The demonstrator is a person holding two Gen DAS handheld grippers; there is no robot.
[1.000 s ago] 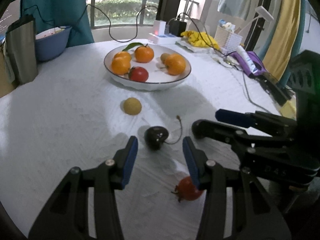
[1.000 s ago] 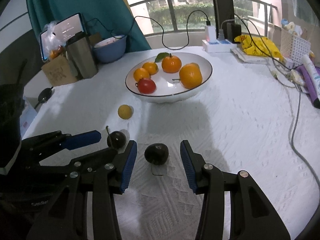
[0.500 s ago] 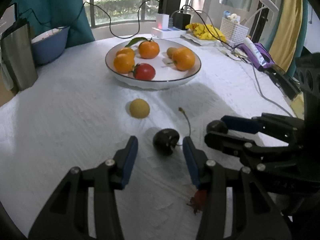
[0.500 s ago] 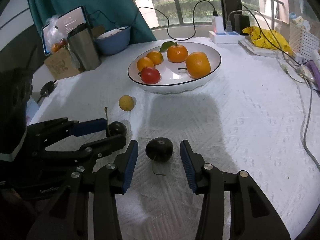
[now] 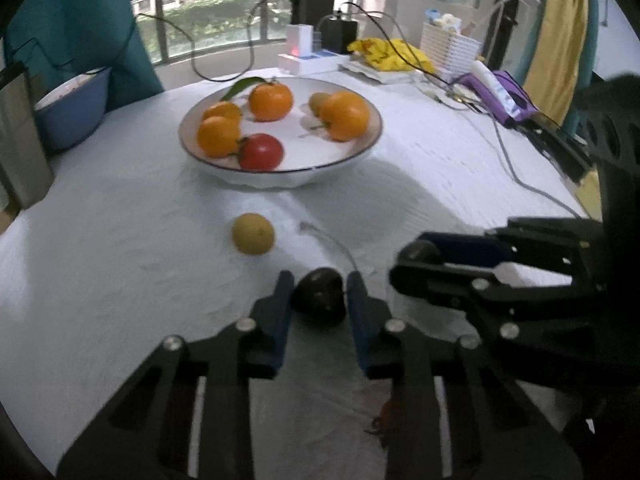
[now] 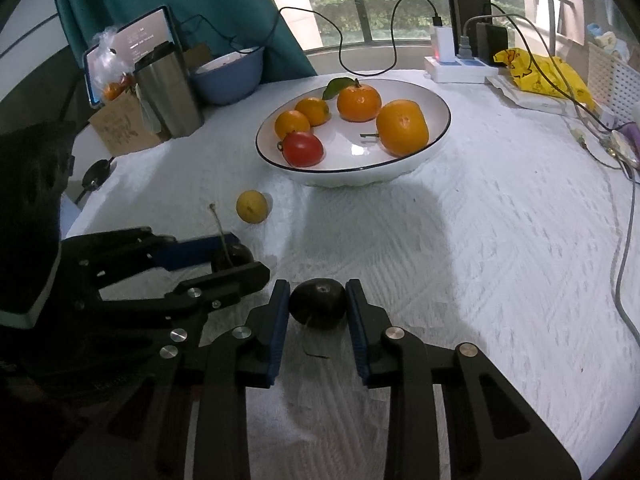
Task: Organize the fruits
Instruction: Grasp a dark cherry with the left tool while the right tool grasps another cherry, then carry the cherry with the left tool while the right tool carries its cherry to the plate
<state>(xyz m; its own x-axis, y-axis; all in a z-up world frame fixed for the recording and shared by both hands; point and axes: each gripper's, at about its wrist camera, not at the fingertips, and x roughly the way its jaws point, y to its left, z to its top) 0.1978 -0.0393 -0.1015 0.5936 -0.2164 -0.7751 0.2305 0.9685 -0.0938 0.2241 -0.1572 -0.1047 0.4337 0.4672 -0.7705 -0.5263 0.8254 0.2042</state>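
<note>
My left gripper (image 5: 318, 298) is shut on a dark cherry with a long stem (image 5: 320, 296) that rests on the white cloth. My right gripper (image 6: 318, 300) is shut on a second dark cherry (image 6: 318, 302), also on the cloth. Each gripper shows in the other's view: the right one (image 5: 416, 256) and the left one (image 6: 236, 256). A white bowl (image 6: 432, 136) behind holds several oranges and a red tomato (image 6: 303, 149). A small yellow fruit (image 6: 251, 207) lies in front of the bowl. A small red fruit (image 5: 390, 412) lies under the left gripper.
A steel tumbler (image 6: 170, 88), a blue bowl (image 6: 230, 76) and a tablet (image 6: 120, 50) stand at the back left. A power strip (image 6: 456, 68), a yellow bag (image 6: 540, 72), a white basket and cables (image 6: 624, 248) lie to the right.
Both grippers moved forward over their cherries and closed from open until the pads grip the fruit.
</note>
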